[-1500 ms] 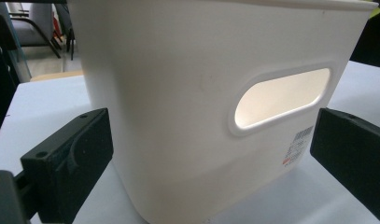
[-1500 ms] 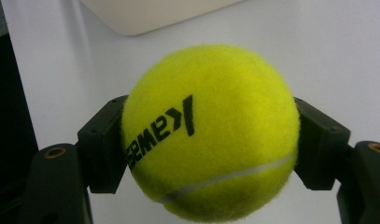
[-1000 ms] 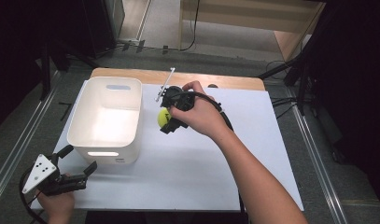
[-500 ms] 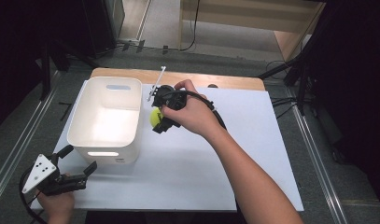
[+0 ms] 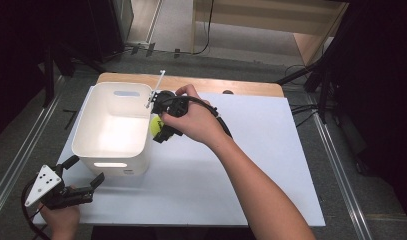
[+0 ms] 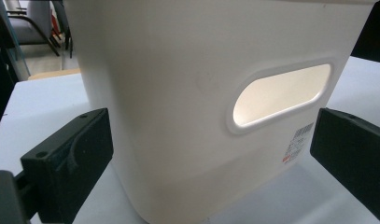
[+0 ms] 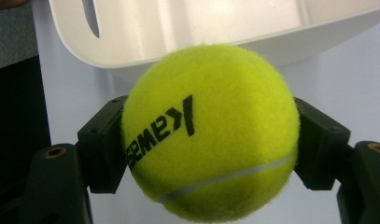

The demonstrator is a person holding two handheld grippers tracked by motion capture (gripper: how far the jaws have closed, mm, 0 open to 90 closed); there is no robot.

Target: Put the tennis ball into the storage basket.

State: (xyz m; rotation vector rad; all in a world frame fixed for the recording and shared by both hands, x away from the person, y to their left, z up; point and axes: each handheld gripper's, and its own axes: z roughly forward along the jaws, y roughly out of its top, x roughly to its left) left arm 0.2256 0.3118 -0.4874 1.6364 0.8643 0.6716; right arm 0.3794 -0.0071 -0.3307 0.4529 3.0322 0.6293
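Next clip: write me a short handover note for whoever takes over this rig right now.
Right gripper: shut on the fuzzy yellow-green tennis ball, held beside the right rim of the white plastic bin.
Left gripper: open, fingers apart in front of the bin's near handle wall, not touching it.
Done: ball picked up.
Left: likely carry the ball over the rim and release it inside the bin.

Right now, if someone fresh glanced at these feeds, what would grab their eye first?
The bright yellow tennis ball, clamped in the right gripper beside the right rim of the white bin, near the table's far left. Next, that tall bin itself, with an oval handle slot in its near wall. The left gripper hangs open at the table's near-left corner, pointing at that wall.
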